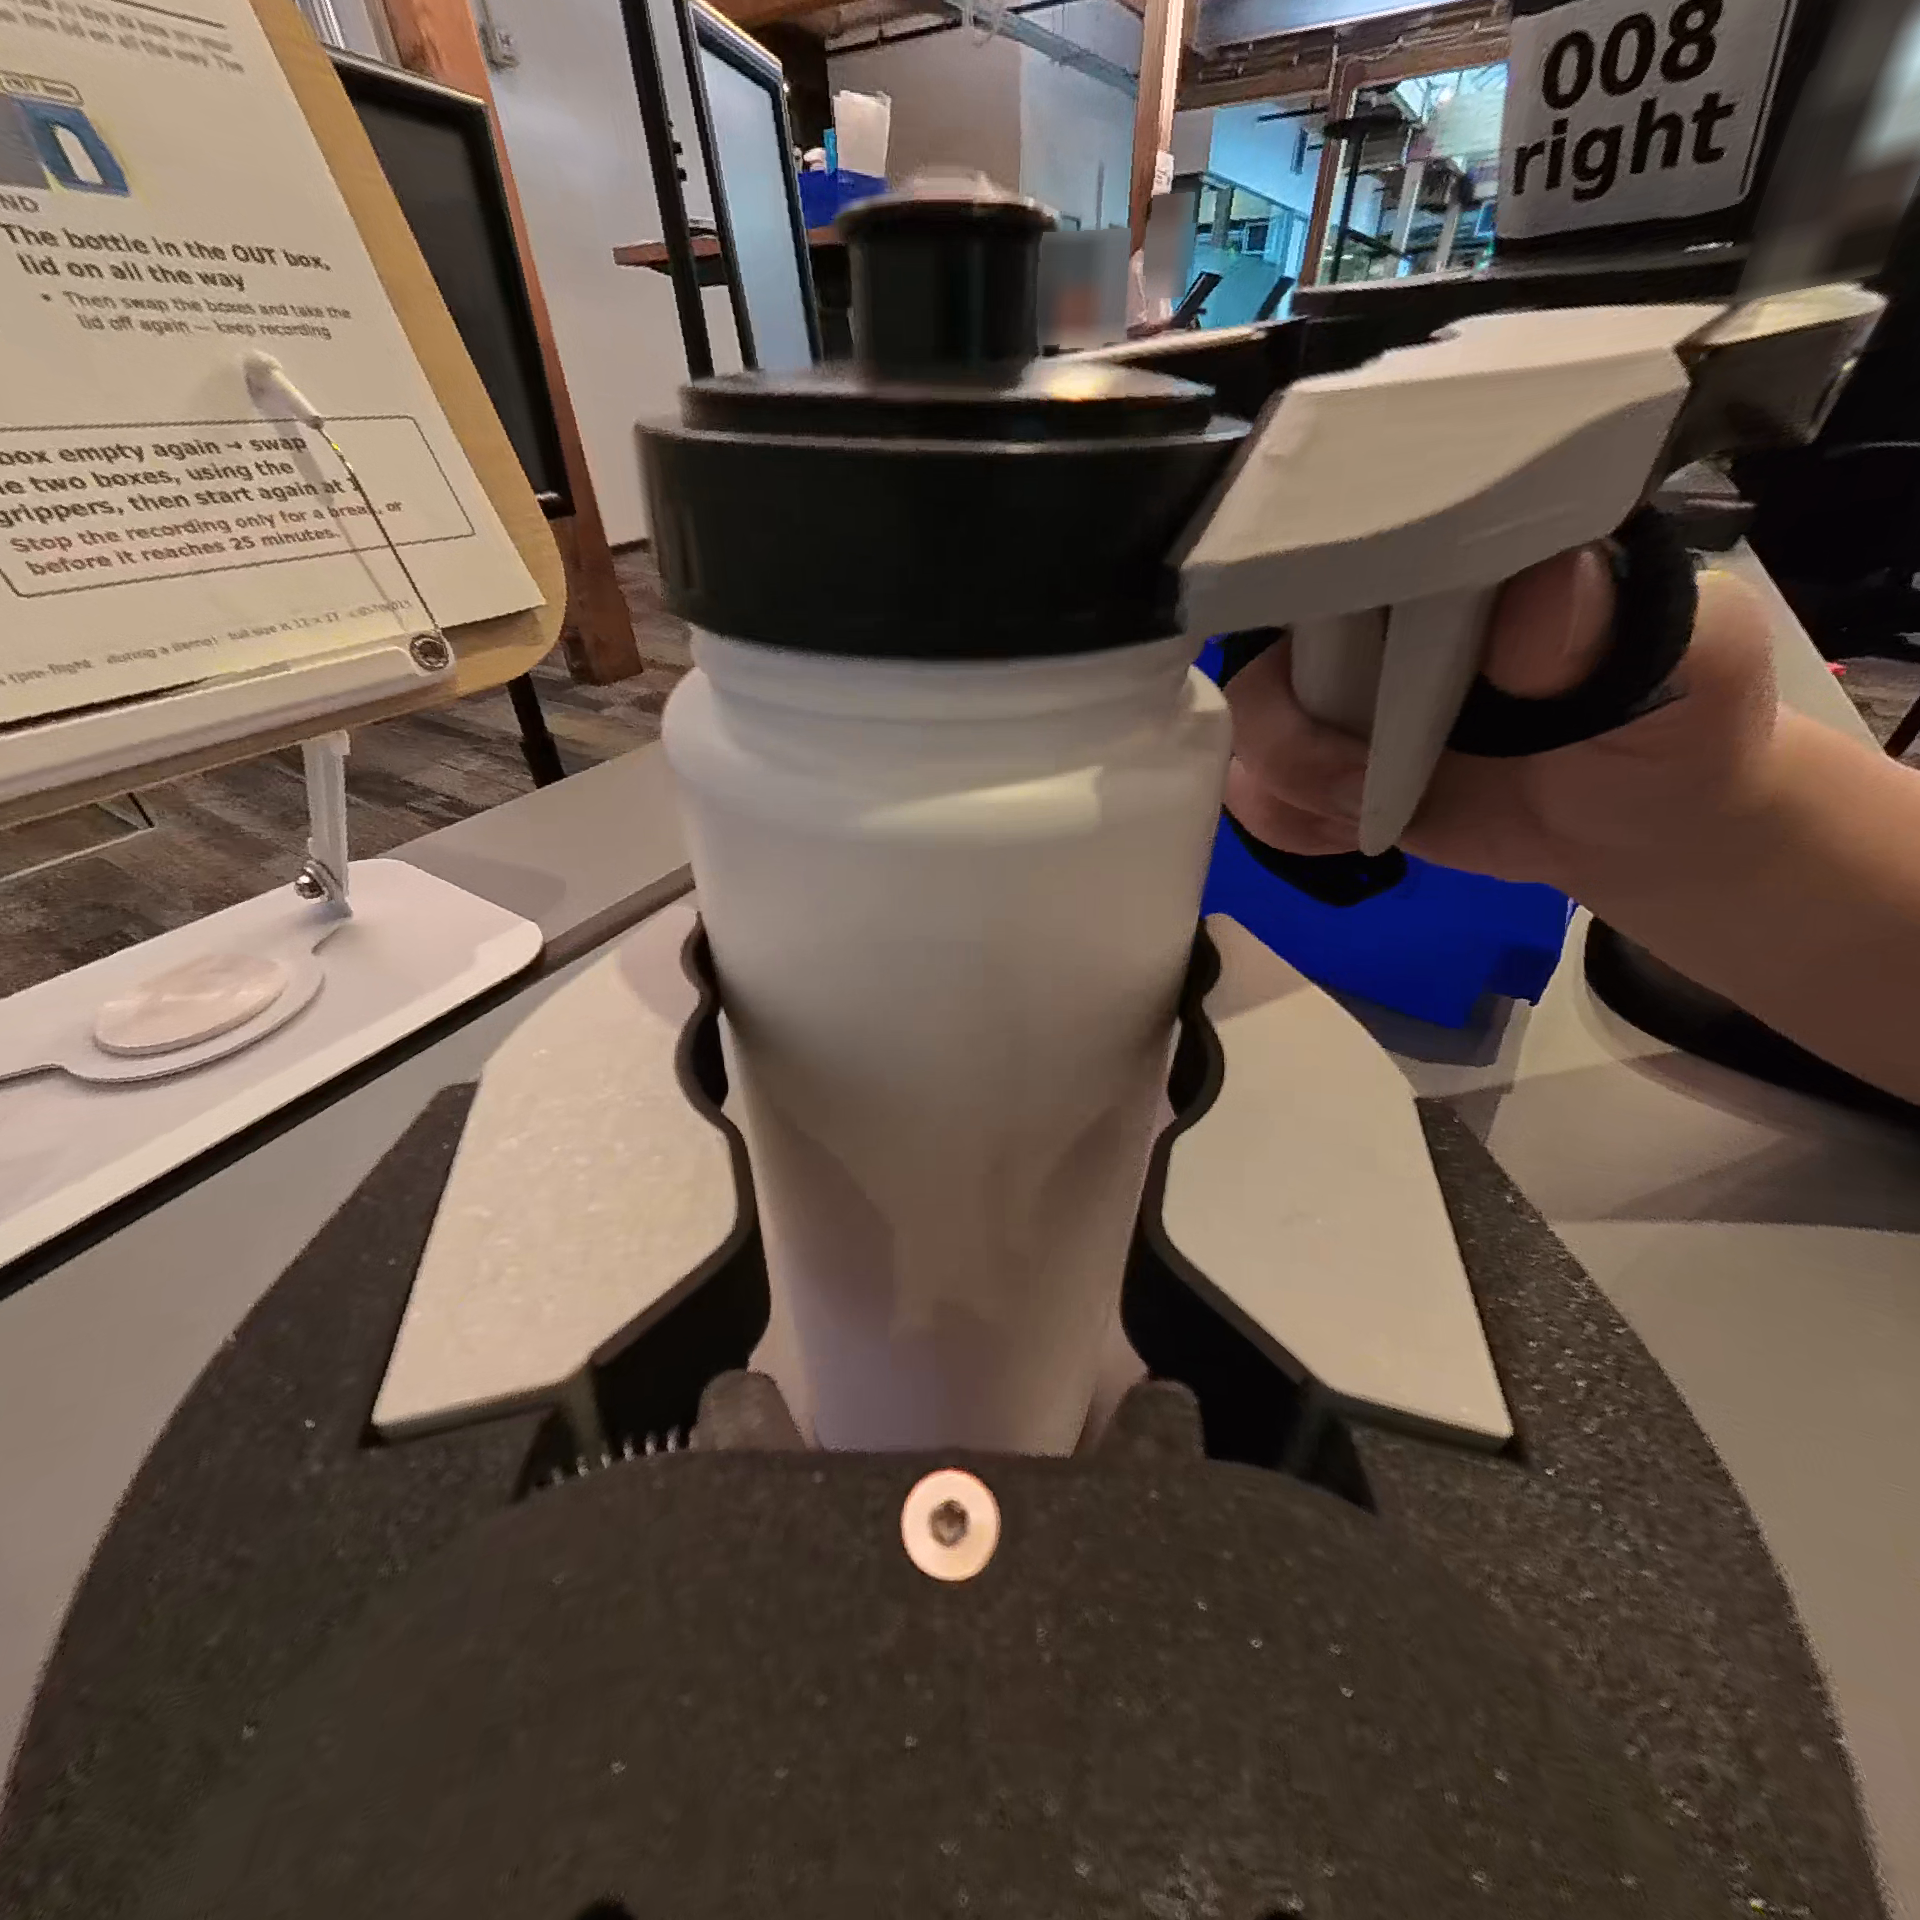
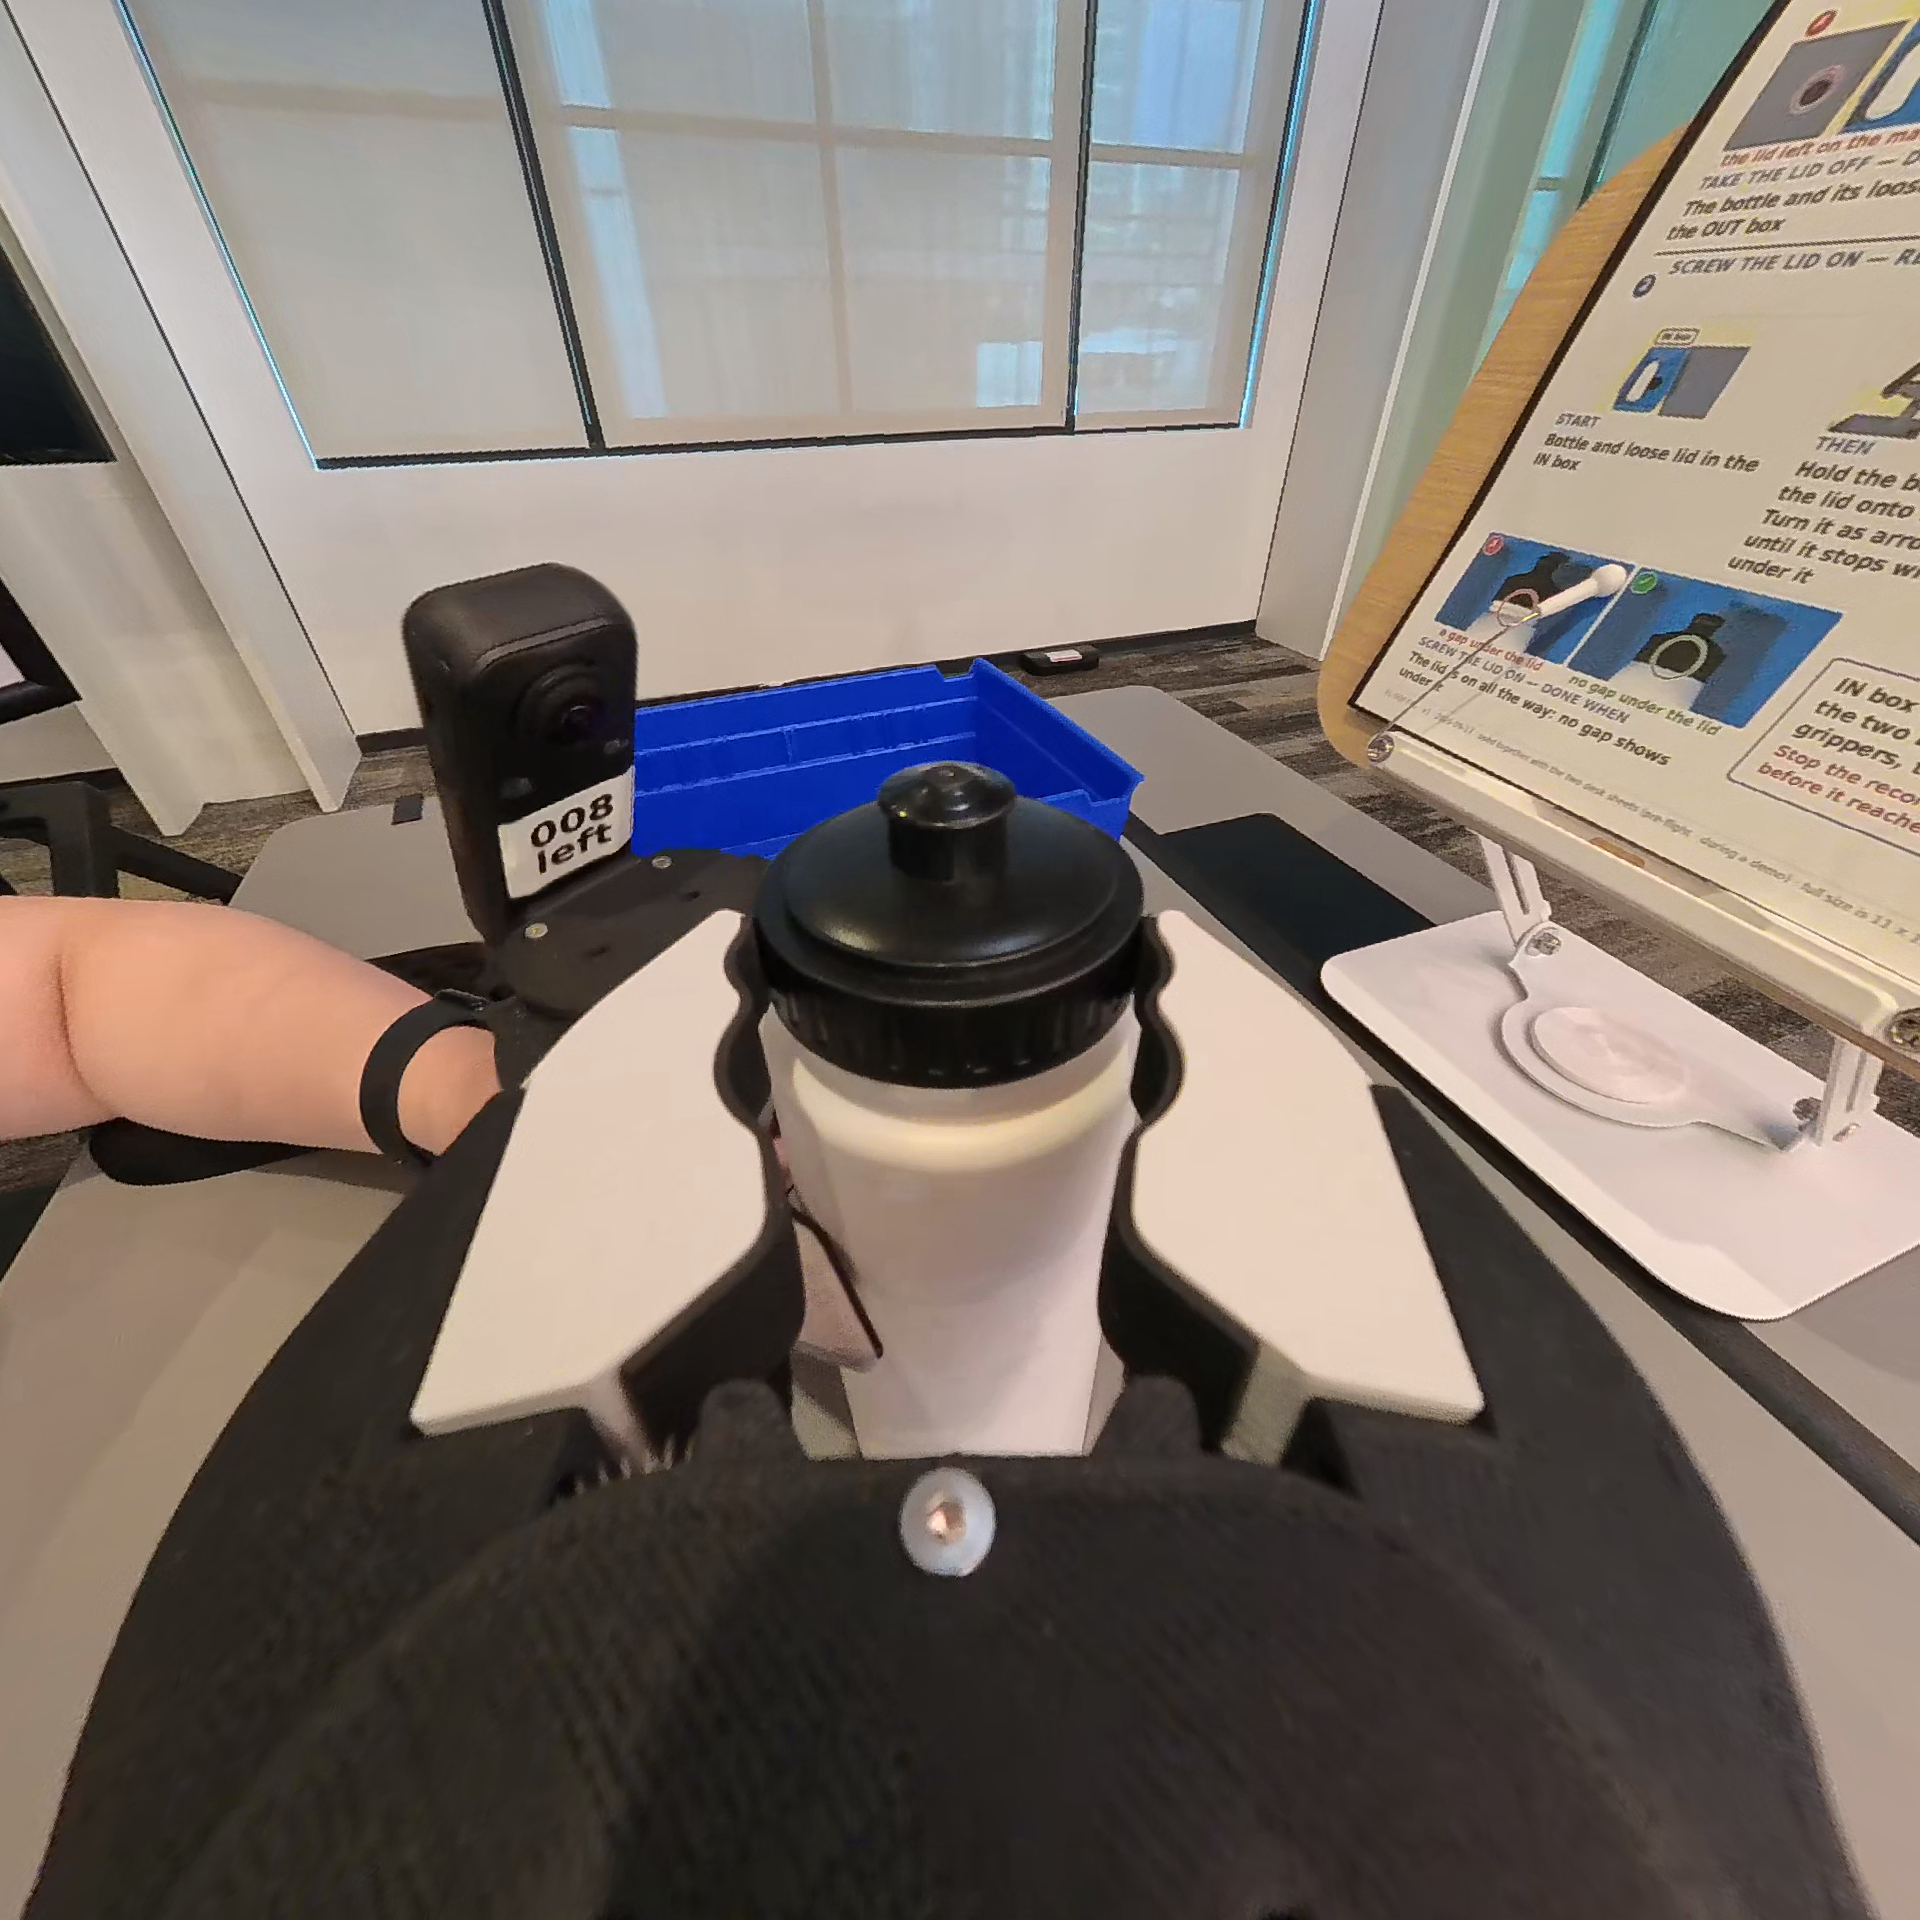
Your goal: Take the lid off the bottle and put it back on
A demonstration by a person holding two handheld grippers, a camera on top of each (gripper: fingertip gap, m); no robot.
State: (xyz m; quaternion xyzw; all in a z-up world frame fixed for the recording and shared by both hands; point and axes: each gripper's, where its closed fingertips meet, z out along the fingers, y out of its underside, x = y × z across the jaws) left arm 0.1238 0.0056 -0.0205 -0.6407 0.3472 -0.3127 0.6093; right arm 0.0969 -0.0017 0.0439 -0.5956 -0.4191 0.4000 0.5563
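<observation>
A white bottle (image 1: 945, 935) stands upright with a black lid (image 1: 925, 520) on its neck. My left gripper (image 1: 951, 956) is shut on the bottle's body, one finger on each side. My right gripper (image 2: 948, 935) is shut on the lid (image 2: 945, 966), its fingers (image 2: 644, 1143) pressed against the lid's ribbed rim. In the left wrist view one right finger (image 1: 1455, 468) reaches the lid from the right, held by a hand (image 1: 1558, 748). In the right wrist view the bottle's body (image 2: 966, 1247) hangs below the lid, and the left gripper's camera body (image 2: 520, 727) stands behind on the left.
A blue bin (image 2: 831, 748) sits on the grey table behind the bottle, and also shows in the left wrist view (image 1: 1382, 956). An instruction board (image 1: 208, 364) on a white stand (image 1: 260, 987) is on the left there, and on the right (image 2: 1714, 468) in the right wrist view.
</observation>
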